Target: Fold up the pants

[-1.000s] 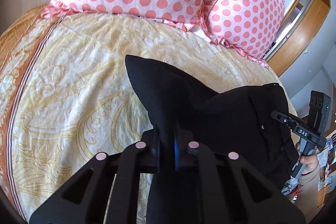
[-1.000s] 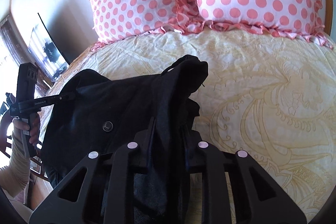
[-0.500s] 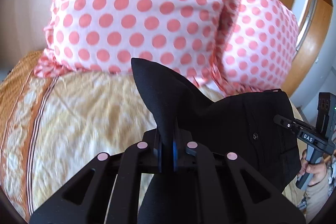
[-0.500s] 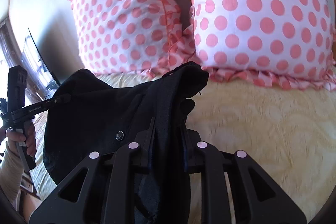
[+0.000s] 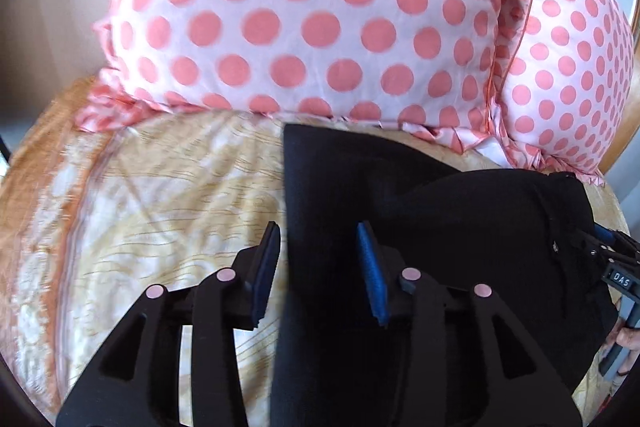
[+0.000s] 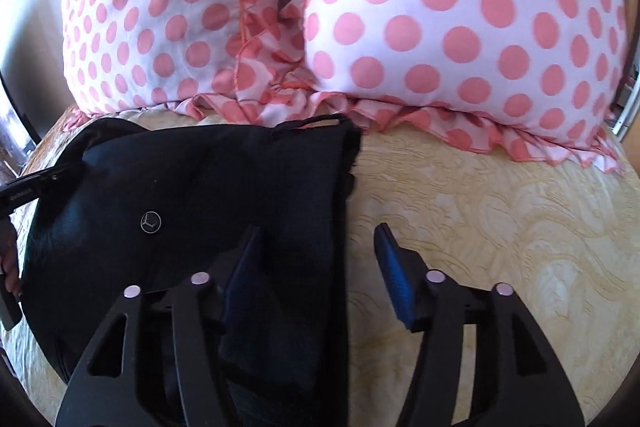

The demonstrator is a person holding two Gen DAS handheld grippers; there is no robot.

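Black pants (image 5: pixel 440 227) lie on the yellow patterned bedspread (image 5: pixel 160 187), their far edge close to the pillows. My left gripper (image 5: pixel 320 251) is open, its jaws apart over the left corner of the pants, with the cloth between them but not pinched. My right gripper (image 6: pixel 320 259) is open over the right edge of the pants (image 6: pixel 200 187), near a belt loop and a metal button (image 6: pixel 151 222). The right gripper also shows in the left wrist view (image 5: pixel 612 267), and the left gripper in the right wrist view (image 6: pixel 28 187).
Two white pillows with pink dots (image 5: pixel 320 19) (image 6: pixel 460 27) stand against the headboard just behind the pants. A wooden headboard edge (image 5: pixel 624 123) is at the right. The bedspread (image 6: pixel 500 227) stretches to the right of the pants.
Both grippers carried the pants toward the pillows, lowered them and opened. The cloth has dropped out of the jaws and now lies flat on the bed.
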